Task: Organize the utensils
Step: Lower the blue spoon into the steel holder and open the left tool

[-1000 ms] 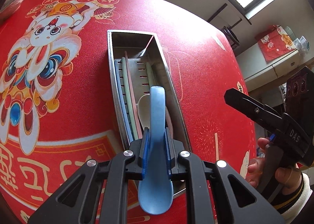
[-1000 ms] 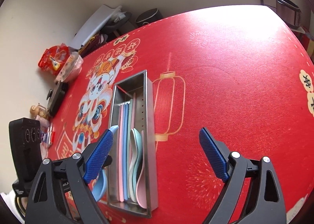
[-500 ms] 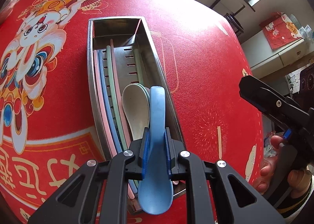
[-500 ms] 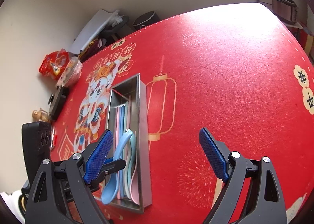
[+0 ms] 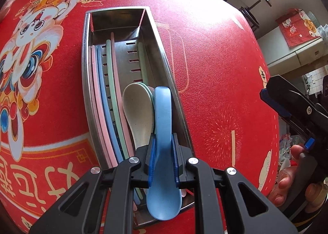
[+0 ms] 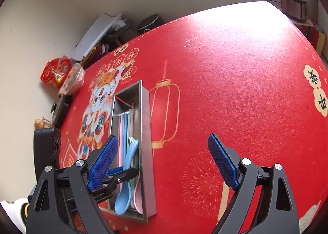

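The red tablecloth (image 6: 235, 74) is printed with a lion-dance cartoon, lanterns, fireworks and Chinese characters, too warped to be read here. The steel tray (image 5: 88, 94) is seen much closer in the left view than a second ago, so the blue spoon (image 5: 163, 131) has been carried right over it, above the cream spoon (image 5: 139, 115) and next to the chopsticks (image 5: 104, 98); probably only the drop-in is left. The spoon is clamped at its neck by the left gripper (image 5: 163, 158). The right gripper (image 6: 164, 164) is held wide open off to the side, nothing in it. No brand can be made out.
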Tool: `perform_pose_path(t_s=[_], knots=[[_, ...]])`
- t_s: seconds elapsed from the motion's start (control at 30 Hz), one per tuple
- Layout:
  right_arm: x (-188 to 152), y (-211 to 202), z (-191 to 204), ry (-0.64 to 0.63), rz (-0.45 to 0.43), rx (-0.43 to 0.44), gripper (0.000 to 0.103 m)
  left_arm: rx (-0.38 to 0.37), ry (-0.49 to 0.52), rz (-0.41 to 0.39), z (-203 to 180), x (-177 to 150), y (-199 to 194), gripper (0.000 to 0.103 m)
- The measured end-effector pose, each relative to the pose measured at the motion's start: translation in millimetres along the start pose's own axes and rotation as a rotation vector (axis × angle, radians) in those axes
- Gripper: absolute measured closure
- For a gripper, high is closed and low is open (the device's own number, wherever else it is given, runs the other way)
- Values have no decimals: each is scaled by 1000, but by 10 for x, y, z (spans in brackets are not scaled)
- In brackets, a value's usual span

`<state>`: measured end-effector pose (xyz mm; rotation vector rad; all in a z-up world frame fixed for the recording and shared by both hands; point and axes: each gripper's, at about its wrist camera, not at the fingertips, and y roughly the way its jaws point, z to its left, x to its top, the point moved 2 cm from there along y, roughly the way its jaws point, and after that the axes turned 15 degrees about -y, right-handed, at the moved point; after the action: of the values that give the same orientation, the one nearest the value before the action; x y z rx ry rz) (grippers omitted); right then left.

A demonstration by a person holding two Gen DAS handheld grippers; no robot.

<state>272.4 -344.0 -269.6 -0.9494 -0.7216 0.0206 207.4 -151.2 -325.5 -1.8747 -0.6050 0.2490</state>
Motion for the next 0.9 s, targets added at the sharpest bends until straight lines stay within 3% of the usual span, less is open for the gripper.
perform_pose_path(t_s=[0.9], knots=[[-17, -49, -12, 10, -13, -8, 17, -83, 14, 61, -27, -24, -51, 91]])
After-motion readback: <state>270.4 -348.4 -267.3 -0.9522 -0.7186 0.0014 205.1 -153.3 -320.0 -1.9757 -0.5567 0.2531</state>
